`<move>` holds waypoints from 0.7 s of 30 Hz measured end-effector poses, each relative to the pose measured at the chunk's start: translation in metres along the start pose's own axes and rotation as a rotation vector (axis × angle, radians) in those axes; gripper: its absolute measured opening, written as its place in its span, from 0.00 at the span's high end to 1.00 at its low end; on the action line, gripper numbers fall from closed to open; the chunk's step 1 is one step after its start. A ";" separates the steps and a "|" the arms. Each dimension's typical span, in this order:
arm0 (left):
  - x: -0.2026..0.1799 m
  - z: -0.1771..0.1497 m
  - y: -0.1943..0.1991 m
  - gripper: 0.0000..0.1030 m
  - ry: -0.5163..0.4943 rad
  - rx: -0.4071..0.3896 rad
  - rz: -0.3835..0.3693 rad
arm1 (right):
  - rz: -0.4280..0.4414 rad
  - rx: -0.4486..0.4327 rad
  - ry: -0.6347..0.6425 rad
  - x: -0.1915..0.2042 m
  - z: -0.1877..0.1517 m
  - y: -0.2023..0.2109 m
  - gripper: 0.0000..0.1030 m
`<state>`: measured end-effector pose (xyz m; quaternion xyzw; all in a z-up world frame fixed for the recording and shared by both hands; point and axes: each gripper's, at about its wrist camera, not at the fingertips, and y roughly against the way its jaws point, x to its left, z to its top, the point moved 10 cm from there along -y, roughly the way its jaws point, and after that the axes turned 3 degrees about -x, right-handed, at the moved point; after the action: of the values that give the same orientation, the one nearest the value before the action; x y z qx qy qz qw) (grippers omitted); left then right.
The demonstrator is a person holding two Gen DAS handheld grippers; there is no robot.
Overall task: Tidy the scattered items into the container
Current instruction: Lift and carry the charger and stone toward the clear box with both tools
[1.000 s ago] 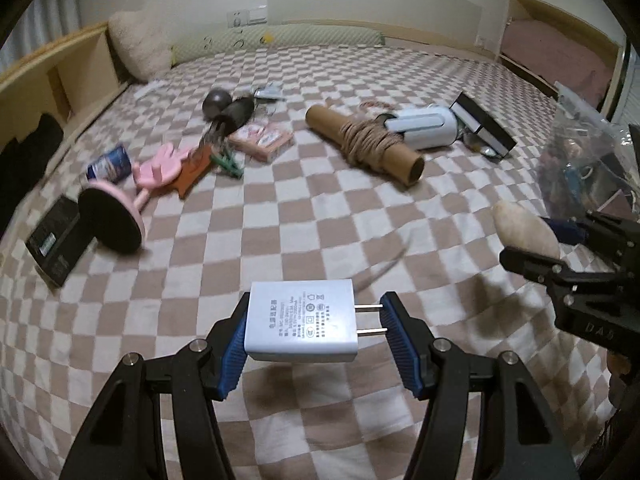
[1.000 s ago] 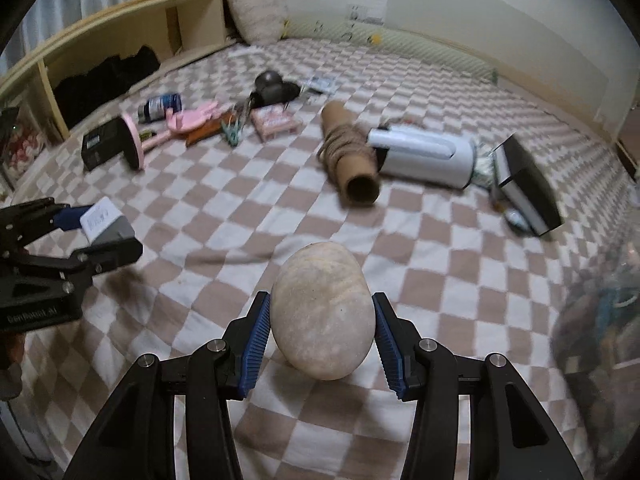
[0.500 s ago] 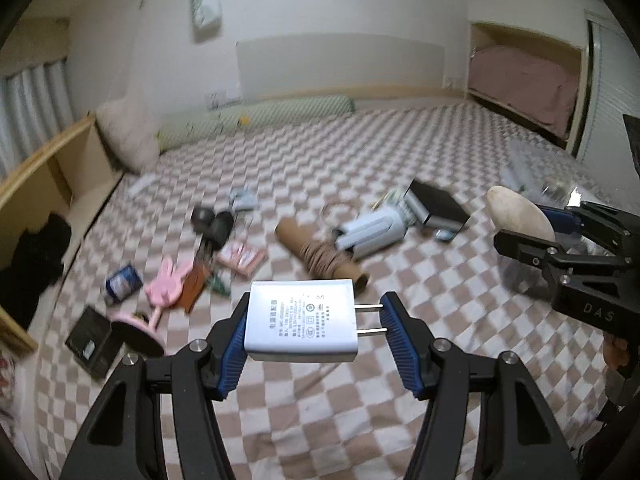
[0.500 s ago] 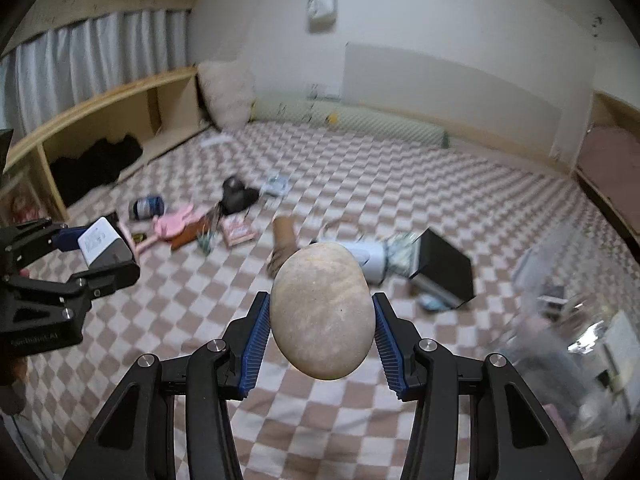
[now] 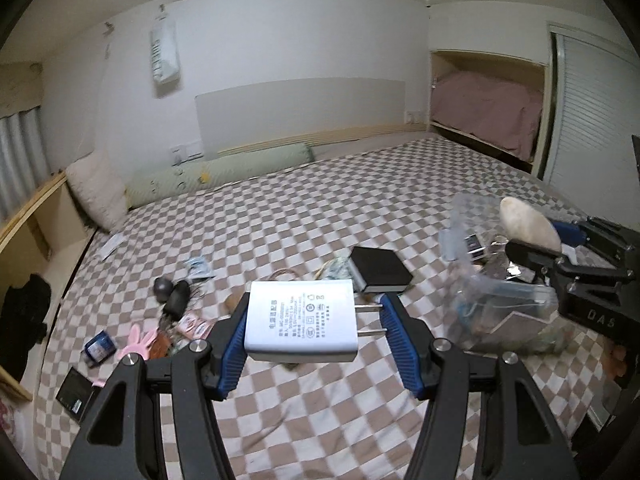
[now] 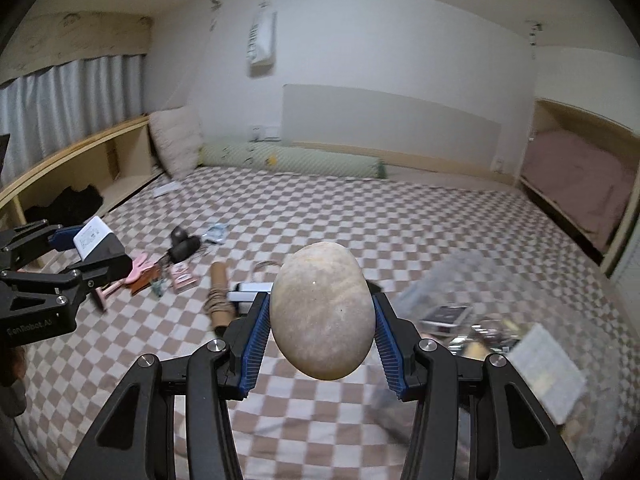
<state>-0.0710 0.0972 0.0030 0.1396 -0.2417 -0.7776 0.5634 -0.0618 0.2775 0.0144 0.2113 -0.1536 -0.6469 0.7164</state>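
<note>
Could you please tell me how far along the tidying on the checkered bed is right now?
Done: the clear plastic container already holds several small items. In hand: the left gripper clamps a white plug-in charger; the right gripper clamps a smooth beige stone. Left: a black box, a cardboard tube wound with twine, a pink bunny-eared item and other bits.

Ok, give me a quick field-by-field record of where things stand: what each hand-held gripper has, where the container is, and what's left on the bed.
left hand-held gripper: shut on white charger plug, prongs against one pad
right hand-held gripper: shut on smooth beige stone
container: clear plastic bin on the bed, already holding items, contents blurred
bed: checked cover
still on the bed: black box, cardboard tube, pink bunny-shaped item, small blue can
task status: both held items not yet in the container
</note>
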 end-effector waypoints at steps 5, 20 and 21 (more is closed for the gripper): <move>-0.034 0.014 -0.007 0.40 -0.025 -0.005 -0.039 | -0.061 -0.011 -0.009 -0.039 0.000 0.017 0.51; -0.148 0.054 -0.035 0.40 -0.087 -0.030 -0.179 | -0.219 -0.006 -0.136 -0.166 -0.028 0.046 0.51; -0.155 0.055 -0.039 0.40 -0.088 -0.027 -0.190 | -0.227 -0.003 -0.149 -0.174 -0.031 0.047 0.51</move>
<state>-0.0786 0.2653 0.0201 0.1198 -0.2411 -0.8360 0.4781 -0.0257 0.4567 0.0203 0.1777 -0.1803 -0.7380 0.6255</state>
